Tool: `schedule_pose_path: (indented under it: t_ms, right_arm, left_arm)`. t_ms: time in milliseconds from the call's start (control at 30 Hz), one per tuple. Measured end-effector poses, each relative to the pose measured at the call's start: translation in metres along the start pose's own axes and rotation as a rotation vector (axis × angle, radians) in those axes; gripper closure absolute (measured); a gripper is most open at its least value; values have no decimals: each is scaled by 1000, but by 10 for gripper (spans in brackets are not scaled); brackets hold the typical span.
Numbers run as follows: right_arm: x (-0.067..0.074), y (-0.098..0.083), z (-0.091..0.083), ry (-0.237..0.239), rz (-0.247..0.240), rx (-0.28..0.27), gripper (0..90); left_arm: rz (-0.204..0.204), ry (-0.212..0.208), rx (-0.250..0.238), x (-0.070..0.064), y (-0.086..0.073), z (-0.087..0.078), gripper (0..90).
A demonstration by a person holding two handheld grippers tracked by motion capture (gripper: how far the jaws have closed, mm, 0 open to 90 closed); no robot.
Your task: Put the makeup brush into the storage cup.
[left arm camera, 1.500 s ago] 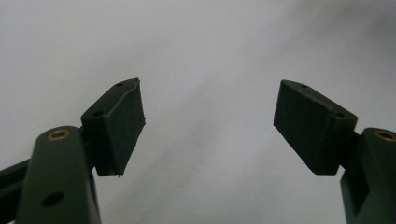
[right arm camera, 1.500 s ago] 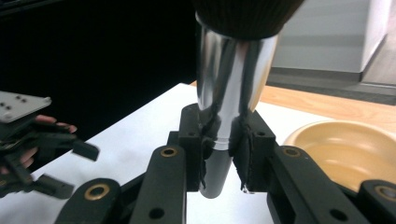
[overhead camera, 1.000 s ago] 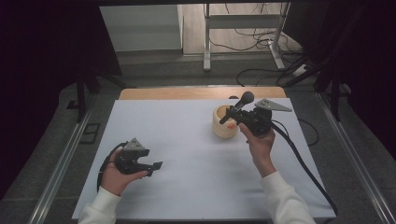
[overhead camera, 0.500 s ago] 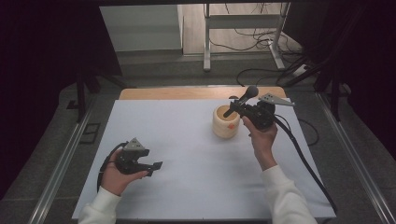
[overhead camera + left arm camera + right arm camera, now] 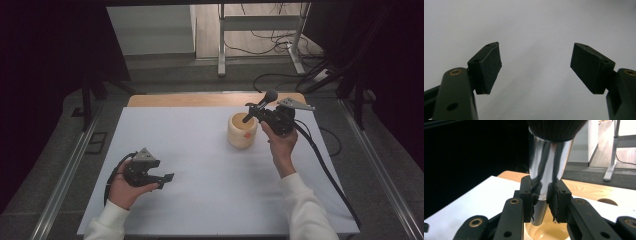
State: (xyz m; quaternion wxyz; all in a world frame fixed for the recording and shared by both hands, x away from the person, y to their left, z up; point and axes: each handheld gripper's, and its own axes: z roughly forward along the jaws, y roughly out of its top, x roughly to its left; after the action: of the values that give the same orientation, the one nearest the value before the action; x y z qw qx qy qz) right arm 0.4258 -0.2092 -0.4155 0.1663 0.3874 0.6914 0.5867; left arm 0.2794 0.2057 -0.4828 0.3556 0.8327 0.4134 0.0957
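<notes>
Dim room with dark curtains at left and right of the high view, grey floor and trailing cables at the top, a pale sheet covering the table [image 5: 200, 165] with a strip of bare wood along its far edge.

Right of centre in the high view, a cream cup [image 5: 242, 131] standing upright on the sheet. Just above its mouth, the right tool [image 5: 251, 114], held in a hand [image 5: 280, 145] rising from the lower right, white sleeve below. Clamped tight on the shiny metal handle of a brush [image 5: 260, 105], dark head pointing up and to the right, lower end tilted down toward the cup's opening. In the right gripper view, both pads pressed flat against the silvery ferrule [image 5: 547, 167], black bristle head at the top edge, tapered end hanging over the cream interior of the cup [image 5: 546, 232] at the bottom. Whether the tip touches the cup: cannot tell.

Lower left of the high view, the left tool [image 5: 167, 179] resting low over the sheet in the other hand [image 5: 125, 187], well apart from the cup. In the left gripper view, jaws spread wide, nothing between them, plain pale sheet beyond.
</notes>
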Motion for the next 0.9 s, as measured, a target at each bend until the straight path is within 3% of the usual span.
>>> schedule_pose_path:
  t_ms: [900]
  right_arm:
    - [-11, -26, 24, -52, -25, 133, 735]
  left_arm:
    - [-3, -3, 13, 0, -1, 2, 252]
